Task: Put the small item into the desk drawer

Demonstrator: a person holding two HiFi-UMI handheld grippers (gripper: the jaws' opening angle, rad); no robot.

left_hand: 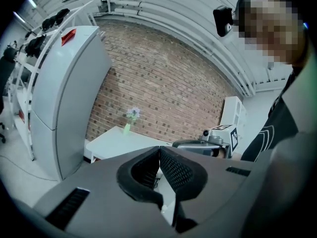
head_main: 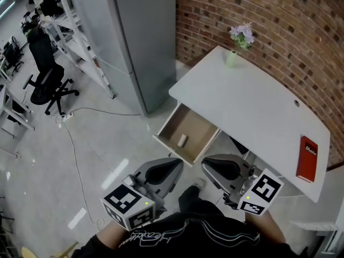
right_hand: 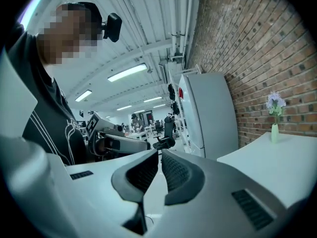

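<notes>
The white desk [head_main: 252, 106] has its drawer [head_main: 173, 128] pulled open toward me. A small pale item [head_main: 183, 140] lies on the drawer's bottom, near its front. Both grippers are held close to my body, below the drawer's front and apart from it. My left gripper [head_main: 180, 162] is shut with nothing between its pads; in the left gripper view its jaws [left_hand: 159, 150] meet. My right gripper [head_main: 205, 165] is also shut and empty, its jaws [right_hand: 160, 155] touching in the right gripper view. Each gripper view shows the other gripper off to its side.
A red book [head_main: 307, 159] lies at the desk's right end and a small vase of flowers [head_main: 232, 57] stands at its far corner. A tall grey cabinet [head_main: 140, 36] stands left of the desk against the brick wall. A cable [head_main: 75, 155] runs across the floor, with an office chair [head_main: 45, 79] further left.
</notes>
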